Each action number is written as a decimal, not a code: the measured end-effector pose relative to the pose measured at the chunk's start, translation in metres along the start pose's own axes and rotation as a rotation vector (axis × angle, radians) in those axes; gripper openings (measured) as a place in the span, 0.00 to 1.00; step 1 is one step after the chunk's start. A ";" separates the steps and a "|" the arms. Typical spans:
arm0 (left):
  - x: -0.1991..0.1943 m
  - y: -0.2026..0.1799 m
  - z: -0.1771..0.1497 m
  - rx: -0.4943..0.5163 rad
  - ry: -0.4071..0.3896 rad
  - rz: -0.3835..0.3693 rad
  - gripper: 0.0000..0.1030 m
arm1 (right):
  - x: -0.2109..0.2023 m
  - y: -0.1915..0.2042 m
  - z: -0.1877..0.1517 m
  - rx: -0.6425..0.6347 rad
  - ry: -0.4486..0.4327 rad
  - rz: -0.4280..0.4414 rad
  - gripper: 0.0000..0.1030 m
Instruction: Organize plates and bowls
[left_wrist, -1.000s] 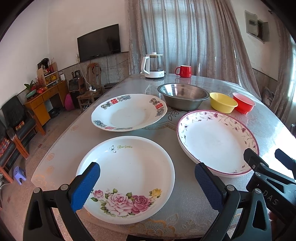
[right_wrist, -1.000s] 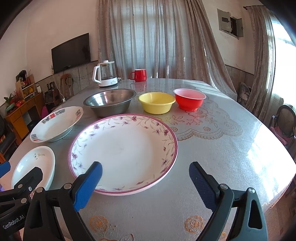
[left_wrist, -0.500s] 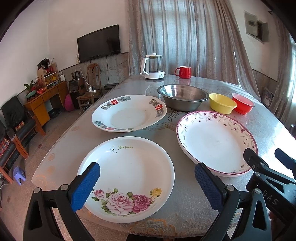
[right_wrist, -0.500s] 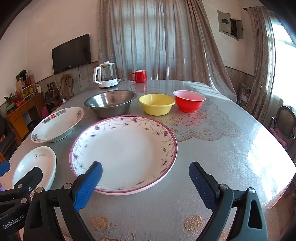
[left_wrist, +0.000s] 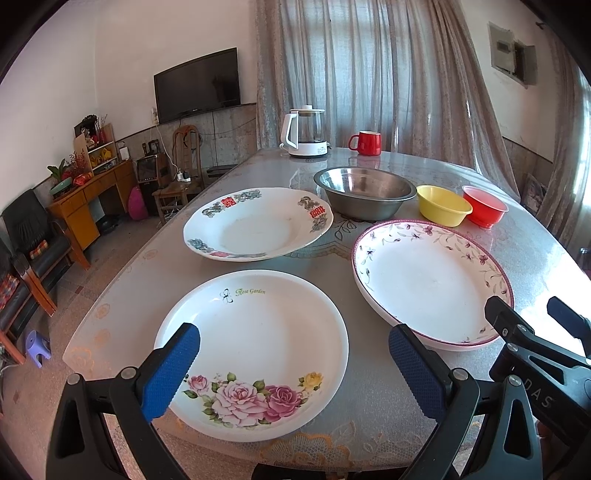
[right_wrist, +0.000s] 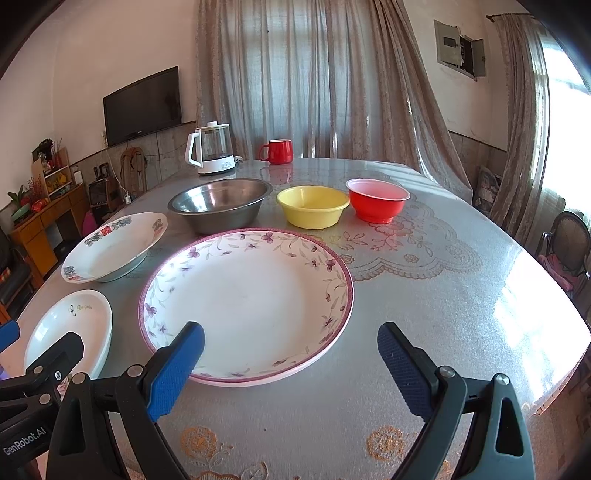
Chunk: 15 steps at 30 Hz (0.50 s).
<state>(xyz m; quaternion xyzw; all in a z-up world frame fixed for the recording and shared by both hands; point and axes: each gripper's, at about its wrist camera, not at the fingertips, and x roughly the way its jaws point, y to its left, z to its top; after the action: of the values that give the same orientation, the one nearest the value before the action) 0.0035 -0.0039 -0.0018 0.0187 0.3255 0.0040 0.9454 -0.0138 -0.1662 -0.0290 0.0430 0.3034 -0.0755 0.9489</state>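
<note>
Three plates lie apart on the table: a rose plate (left_wrist: 255, 350) nearest, a plate with red characters (left_wrist: 258, 229) behind it, and a large purple-rimmed plate (left_wrist: 428, 277) (right_wrist: 247, 302) to the right. Behind them stand a steel bowl (left_wrist: 365, 192) (right_wrist: 221, 203), a yellow bowl (left_wrist: 443, 205) (right_wrist: 313, 206) and a red bowl (left_wrist: 484, 206) (right_wrist: 377, 199). My left gripper (left_wrist: 295, 369) is open and empty above the rose plate's near part. My right gripper (right_wrist: 291, 369) is open and empty above the purple-rimmed plate's near edge.
A white kettle (left_wrist: 304, 133) and a red mug (left_wrist: 365, 143) stand at the table's far end (right_wrist: 332, 166). The table's near edge (left_wrist: 332, 454) runs below the grippers. Chairs and a cabinet (left_wrist: 85, 199) stand on the left floor.
Both views have shifted slightly, as if both grippers drew back or rose a little. Both grippers stay open; no dish has moved.
</note>
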 end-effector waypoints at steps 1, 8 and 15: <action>0.000 0.000 0.000 0.000 0.000 0.000 1.00 | 0.000 0.000 0.000 -0.001 0.000 0.000 0.94; 0.000 0.000 0.000 -0.002 0.002 0.000 1.00 | 0.001 -0.001 0.000 0.000 0.001 0.003 0.94; 0.001 -0.001 0.000 0.009 0.007 -0.018 1.00 | 0.003 -0.004 0.001 0.000 0.006 0.011 0.94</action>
<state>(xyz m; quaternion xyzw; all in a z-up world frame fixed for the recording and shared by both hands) 0.0048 -0.0047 -0.0022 0.0202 0.3290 -0.0060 0.9441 -0.0116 -0.1707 -0.0305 0.0450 0.3062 -0.0702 0.9483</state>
